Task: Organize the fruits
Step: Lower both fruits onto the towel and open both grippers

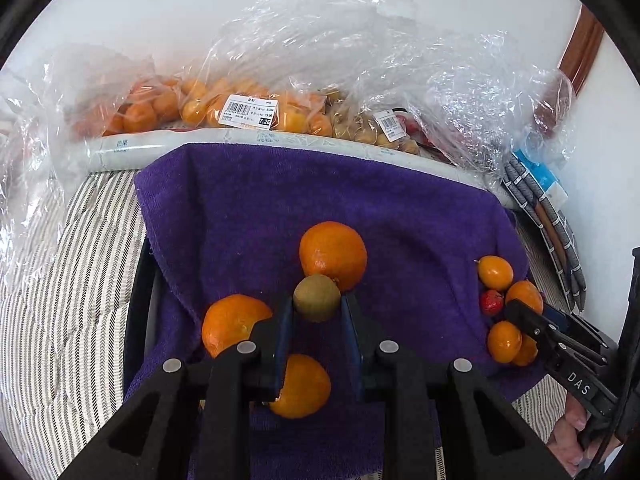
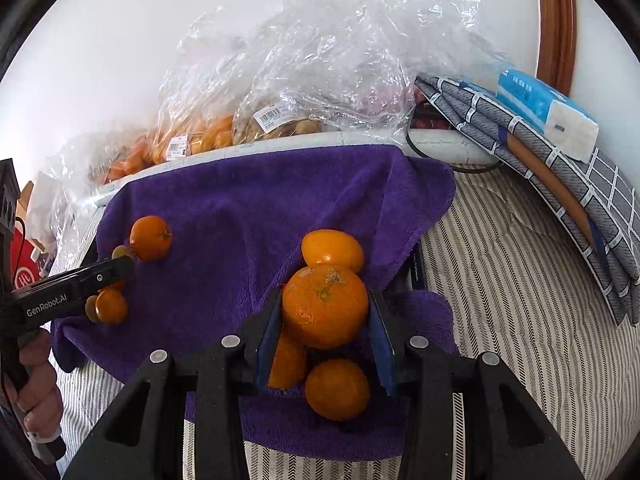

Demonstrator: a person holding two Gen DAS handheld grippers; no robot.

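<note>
Left tool: the left tool (image 1: 317,308) reaches forward and down over the purple towel (image 1: 280,200); its blue-padded fingers (image 1: 285,320) are closed against the two sides of a small brown kiwi (image 1: 317,297).
Left hand: seen from the right wrist view, the left hand (image 2: 38,384) is wrapped around the grip at the far left edge, the tool body running across toward the fruit.
Right tool: the right tool (image 2: 325,320) points forward over the right part of the towel (image 2: 248,200), fingers (image 2: 269,332) closed on a large mandarin (image 2: 325,306), pads touching both flanks.
Right hand: only fingertips of the right hand (image 1: 572,436) show under the handle at the lower right of the left wrist view.
Left group: three oranges lie near the kiwi, a large orange (image 1: 333,255) touching it from behind, one at the left (image 1: 232,322) and one under the fingers (image 1: 302,386).
Right group: a smaller citrus (image 2: 332,251) sits just behind the held mandarin, two more oranges below it (image 2: 337,389); a small red fruit (image 1: 491,303) lies among this cluster.
Towel edges: the towel drapes over a dark frame (image 1: 140,280); striped bedding (image 1: 80,260) shows on both sides.
Far edge: bags of fruit (image 1: 248,108) line a white roll (image 1: 132,148) along the wall, close behind the towel.
Right edge: a folded grey cloth (image 2: 552,176) with a tissue pack (image 2: 546,114) on it leans near the towel's right corner.
Open room: bare towel lies between the two fruit groups and up toward the roll.
</note>
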